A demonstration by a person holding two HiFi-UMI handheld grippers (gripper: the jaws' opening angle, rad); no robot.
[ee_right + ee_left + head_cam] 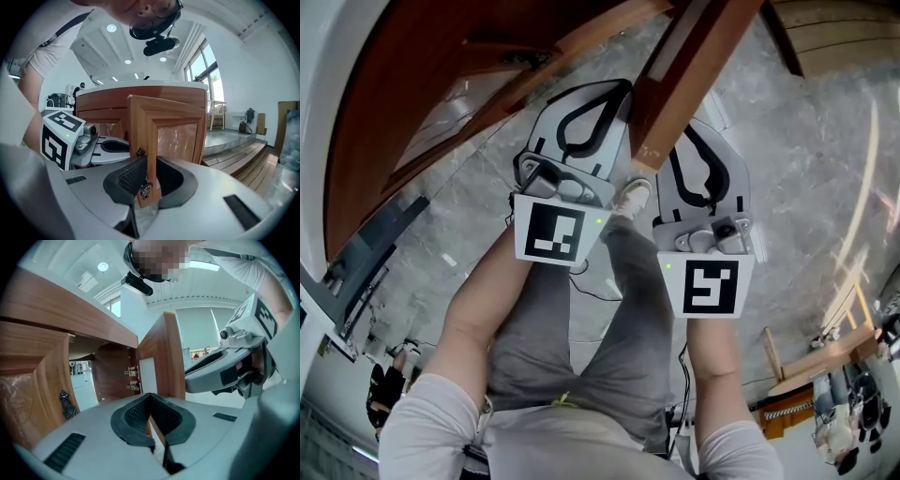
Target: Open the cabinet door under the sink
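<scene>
The wooden cabinet door (164,136) under the counter stands swung out, seen edge-on from above as a brown bar (694,75). My right gripper (150,180) is shut on its free edge, the left pad over the ornate metal handle (146,188). In the head view that right gripper (686,150) sits against the door's right side. My left gripper (614,94) is on the other side of the door. Its fingertips meet with nothing between them (150,395). Past them the opened compartment (110,376) and the door's hinges (131,379) show.
A neighbouring shut door with its own ornate handle (67,405) is at the left. The person's legs and a shoe (630,197) stand on the grey marble floor (806,159) right below the door. Wooden steps (243,159) lie to the right.
</scene>
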